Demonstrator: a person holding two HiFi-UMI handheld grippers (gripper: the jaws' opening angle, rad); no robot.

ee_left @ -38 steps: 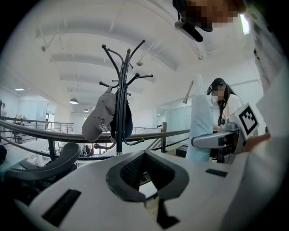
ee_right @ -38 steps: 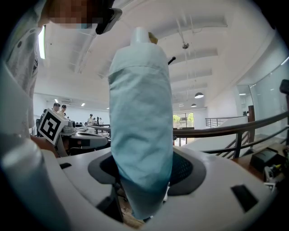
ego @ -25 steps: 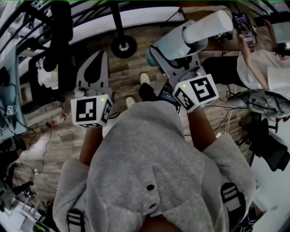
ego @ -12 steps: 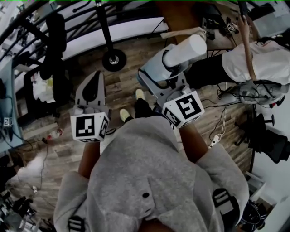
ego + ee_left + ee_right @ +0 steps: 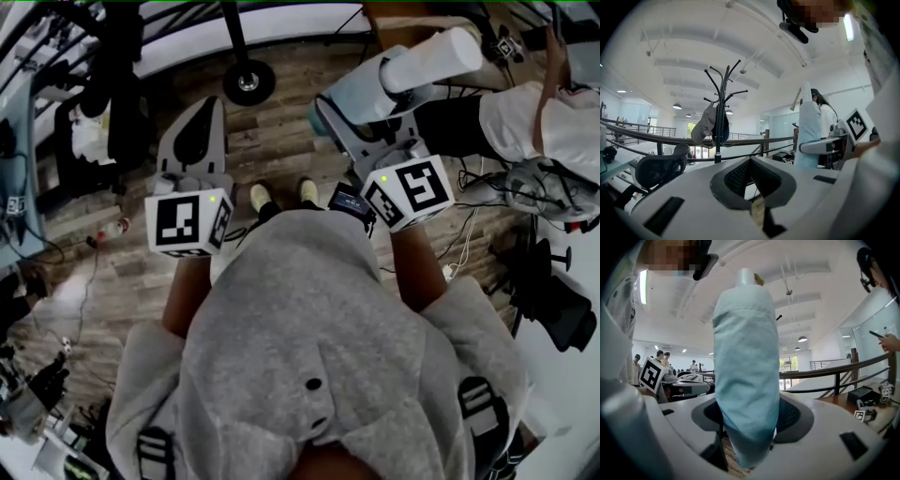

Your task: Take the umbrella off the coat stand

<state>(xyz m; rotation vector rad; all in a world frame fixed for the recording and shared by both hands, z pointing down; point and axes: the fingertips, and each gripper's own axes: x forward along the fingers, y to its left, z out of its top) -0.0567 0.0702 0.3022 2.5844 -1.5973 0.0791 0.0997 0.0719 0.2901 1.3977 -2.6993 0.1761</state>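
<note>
The right tongs (image 5: pixel 747 434) are clamped on one rolled umbrella (image 5: pixel 745 362) in a pale-blue cloth sleeve, held upright, apart from the single black, branched metal coat stand (image 5: pixel 723 84); the left tongs (image 5: pixel 208 108) are closed, empty.

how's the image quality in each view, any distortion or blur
Head view: dim, low contrast, colours washed to grey. Left gripper view: strong fisheye, the railing bows, the coat stand stands dark against the bright ceiling. Right gripper view: same fisheye, black corners, the close umbrella looks soft.
</note>
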